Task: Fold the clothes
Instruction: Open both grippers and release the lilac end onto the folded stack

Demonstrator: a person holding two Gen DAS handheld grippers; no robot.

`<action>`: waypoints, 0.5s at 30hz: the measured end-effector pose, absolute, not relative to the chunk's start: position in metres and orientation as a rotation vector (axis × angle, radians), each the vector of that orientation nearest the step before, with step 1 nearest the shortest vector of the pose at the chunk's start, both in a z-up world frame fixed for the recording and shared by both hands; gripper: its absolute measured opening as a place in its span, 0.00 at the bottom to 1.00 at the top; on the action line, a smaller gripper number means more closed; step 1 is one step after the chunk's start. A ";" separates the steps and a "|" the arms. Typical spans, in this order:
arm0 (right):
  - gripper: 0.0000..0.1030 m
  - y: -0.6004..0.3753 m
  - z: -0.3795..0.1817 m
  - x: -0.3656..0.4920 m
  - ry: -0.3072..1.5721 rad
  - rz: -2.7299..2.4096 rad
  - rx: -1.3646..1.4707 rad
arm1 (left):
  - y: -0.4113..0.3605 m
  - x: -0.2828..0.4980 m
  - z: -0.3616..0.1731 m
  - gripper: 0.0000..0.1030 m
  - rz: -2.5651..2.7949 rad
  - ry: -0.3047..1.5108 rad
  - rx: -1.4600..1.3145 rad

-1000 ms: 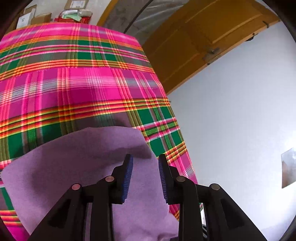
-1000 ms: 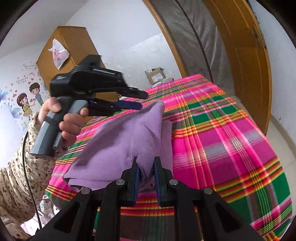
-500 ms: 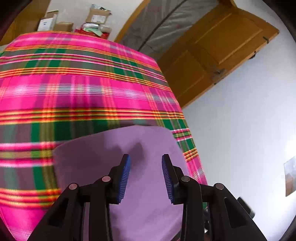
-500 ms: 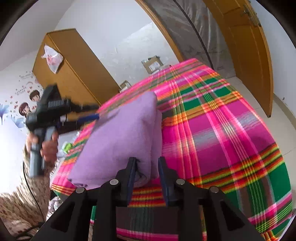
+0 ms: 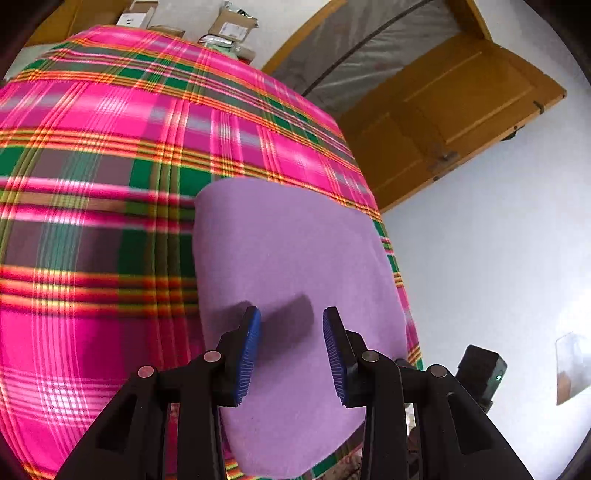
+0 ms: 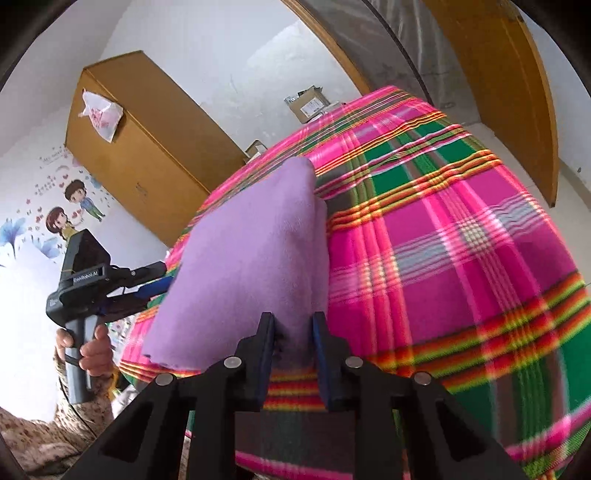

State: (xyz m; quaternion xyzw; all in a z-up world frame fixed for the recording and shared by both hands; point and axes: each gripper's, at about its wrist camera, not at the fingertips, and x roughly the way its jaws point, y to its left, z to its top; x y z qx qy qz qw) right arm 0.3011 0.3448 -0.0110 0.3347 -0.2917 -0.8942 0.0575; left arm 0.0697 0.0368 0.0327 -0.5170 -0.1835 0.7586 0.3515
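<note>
The purple cloth lies as a folded rectangle at the near edge of the bed, on the plaid blanket. The right gripper has its jaws narrow around the near fold of the cloth (whether they pinch it or have let go, I cannot tell). The left gripper hangs over the cloth with jaws wide and empty. I judge one fold is being laid down or released. Behind stand a wooden wardrobe, a door and cardboard boxes.
</note>
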 end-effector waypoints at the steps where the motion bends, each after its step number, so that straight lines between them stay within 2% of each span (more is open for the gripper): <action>1: 0.21 0.342 -0.009 0.303 -0.843 -2.736 1.014 | 0.035 0.071 0.032 0.35 1.961 -0.480 -1.339; 7: 0.22 0.318 0.006 0.311 -0.531 -2.877 0.996 | 0.026 0.083 0.031 0.35 1.959 -0.501 -1.334; 8: 0.24 0.314 0.008 0.313 -0.477 -2.897 0.991 | 0.025 0.085 0.030 0.35 1.959 -0.503 -1.334; 10: 0.38 0.306 0.010 0.312 -0.368 -2.926 0.995 | 0.024 0.088 0.029 0.35 1.954 -0.507 -1.336; 12: 0.39 0.291 0.007 0.306 -0.242 -2.947 1.028 | 0.023 0.091 0.028 0.35 1.949 -0.511 -1.338; 15: 0.39 0.286 0.003 0.298 -0.202 -2.985 1.056 | 0.022 0.096 0.027 0.35 1.942 -0.517 -1.341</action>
